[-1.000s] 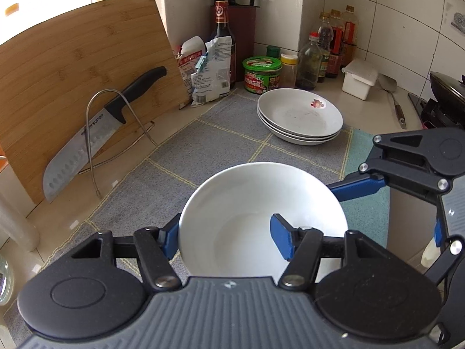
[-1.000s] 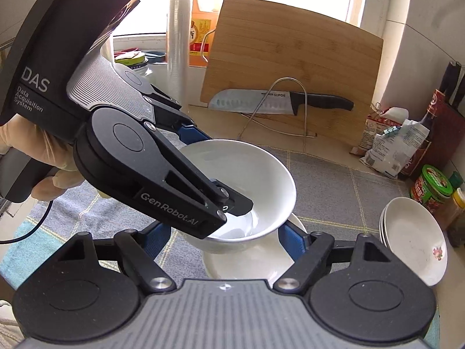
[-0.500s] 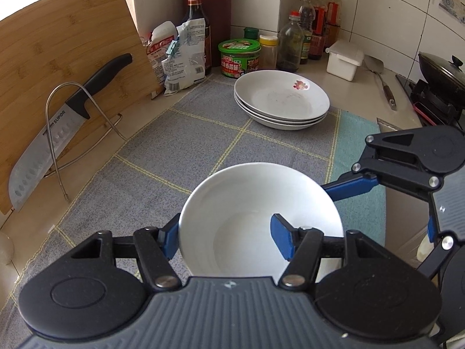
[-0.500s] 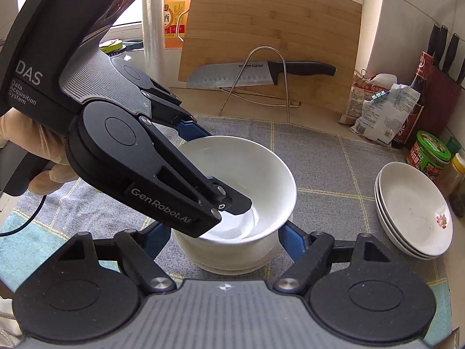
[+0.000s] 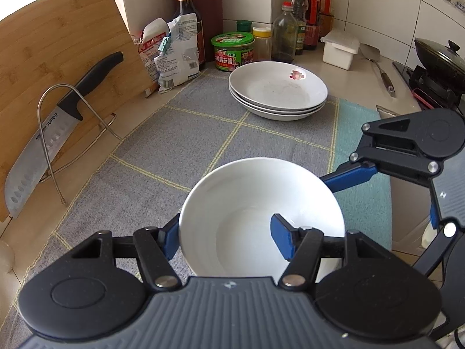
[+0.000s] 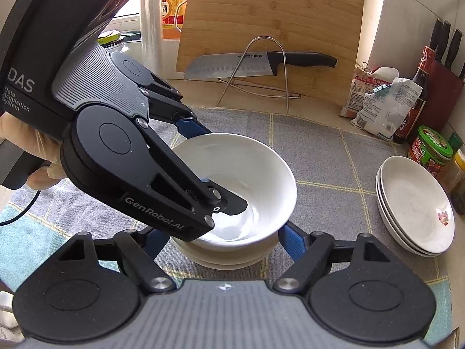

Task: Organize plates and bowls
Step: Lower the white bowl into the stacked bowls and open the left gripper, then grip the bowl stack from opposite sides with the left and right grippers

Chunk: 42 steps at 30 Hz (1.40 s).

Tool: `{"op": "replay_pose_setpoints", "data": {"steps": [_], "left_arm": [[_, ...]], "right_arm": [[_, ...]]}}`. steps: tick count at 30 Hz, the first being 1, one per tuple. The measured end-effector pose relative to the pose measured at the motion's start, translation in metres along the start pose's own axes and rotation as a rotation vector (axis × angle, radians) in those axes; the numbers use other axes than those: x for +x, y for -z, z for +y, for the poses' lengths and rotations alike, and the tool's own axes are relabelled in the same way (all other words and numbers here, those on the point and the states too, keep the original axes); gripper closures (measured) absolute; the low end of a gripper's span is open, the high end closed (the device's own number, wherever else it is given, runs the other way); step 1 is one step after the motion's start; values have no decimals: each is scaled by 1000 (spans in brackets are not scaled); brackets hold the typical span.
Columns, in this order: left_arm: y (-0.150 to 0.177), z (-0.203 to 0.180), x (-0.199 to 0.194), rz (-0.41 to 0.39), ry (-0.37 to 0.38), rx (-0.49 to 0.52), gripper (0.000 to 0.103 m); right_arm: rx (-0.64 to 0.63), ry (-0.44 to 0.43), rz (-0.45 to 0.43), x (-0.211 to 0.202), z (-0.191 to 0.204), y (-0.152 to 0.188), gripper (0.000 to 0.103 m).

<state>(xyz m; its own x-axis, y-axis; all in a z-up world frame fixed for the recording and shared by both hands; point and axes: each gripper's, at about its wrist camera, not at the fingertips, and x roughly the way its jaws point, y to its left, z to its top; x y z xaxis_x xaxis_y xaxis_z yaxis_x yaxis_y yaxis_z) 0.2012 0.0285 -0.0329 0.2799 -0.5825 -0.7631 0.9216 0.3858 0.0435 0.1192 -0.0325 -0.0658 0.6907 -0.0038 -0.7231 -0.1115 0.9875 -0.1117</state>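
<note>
Item: white bowl [image 6: 241,174], nested atop a lower bowl [image 6: 229,254] on the grey checked cloth [image 5: 180,133] covering the surface.
Holders: left claw [image 5: 229,240] pinches the top bowl's near rim, one blue pad inside, one outside; right claw [image 6: 223,240] is closed around the lower bowl's sides.
Neighbours: stack of plates [image 5: 277,90] well apart, toward the jars; knife [image 6: 261,62] on a wire rack against the cutting board [image 6: 270,26].
Handling note: the step appears to be seating the pair. Keep both bowls level, confirm the base rests flat, then release the rim pinch first, without dragging.
</note>
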Motion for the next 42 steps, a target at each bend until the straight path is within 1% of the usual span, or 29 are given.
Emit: {"op": "replay_pose_setpoints", "data": {"steps": [9,10,11,13,14,18,19,20,21,25,29,31,33,37,39,42], "left_arm": [[2,1,1,3,0,5,40],[2,1,2,3,2,5,39],[3,1,2,-1,2,8,38],[4,0,1,-8,6,14,32],[5,0,0,-12,3,15,30],[8,2,-11,-35,-27,12,29],[9,5,-16,-45,-29,2,27],[10,7,-20,-54,-34,-10,20],[12,10,-25,-69,-41,-25,18],[24,23,-45,-110,-57,-100,15],[42,32,-57,-123,-87,-184,13],[51,35,-60,-119,-101,-218,13],[61,39,-61,-109,-90,-254,13],[76,40,-62,-98,-82,-279,13],[81,39,-64,-98,-72,-275,13],[85,39,-64,-101,-49,-257,13]], "right_arm": [[-8,6,0,2,1,0,18],[-7,6,-1,2,1,0,17],[2,5,-7,2,1,0,10],[15,2,-40,-2,-1,0,0],[16,-3,-46,-4,-2,0,0],[6,12,-36,-4,-2,2,0],[6,13,-34,-4,-2,3,0],[7,10,-36,-5,-2,4,0],[7,6,-36,-6,-2,5,0],[-3,3,-60,-12,2,6,0],[-22,-30,-110,-20,8,0,0],[-29,-44,-104,-17,10,-2,0],[-31,-45,-87,-12,13,-2,0],[-11,-38,-58,-7,16,0,0],[-4,-27,-56,-9,17,1,0],[-16,15,-57,-17,19,2,0]]}}
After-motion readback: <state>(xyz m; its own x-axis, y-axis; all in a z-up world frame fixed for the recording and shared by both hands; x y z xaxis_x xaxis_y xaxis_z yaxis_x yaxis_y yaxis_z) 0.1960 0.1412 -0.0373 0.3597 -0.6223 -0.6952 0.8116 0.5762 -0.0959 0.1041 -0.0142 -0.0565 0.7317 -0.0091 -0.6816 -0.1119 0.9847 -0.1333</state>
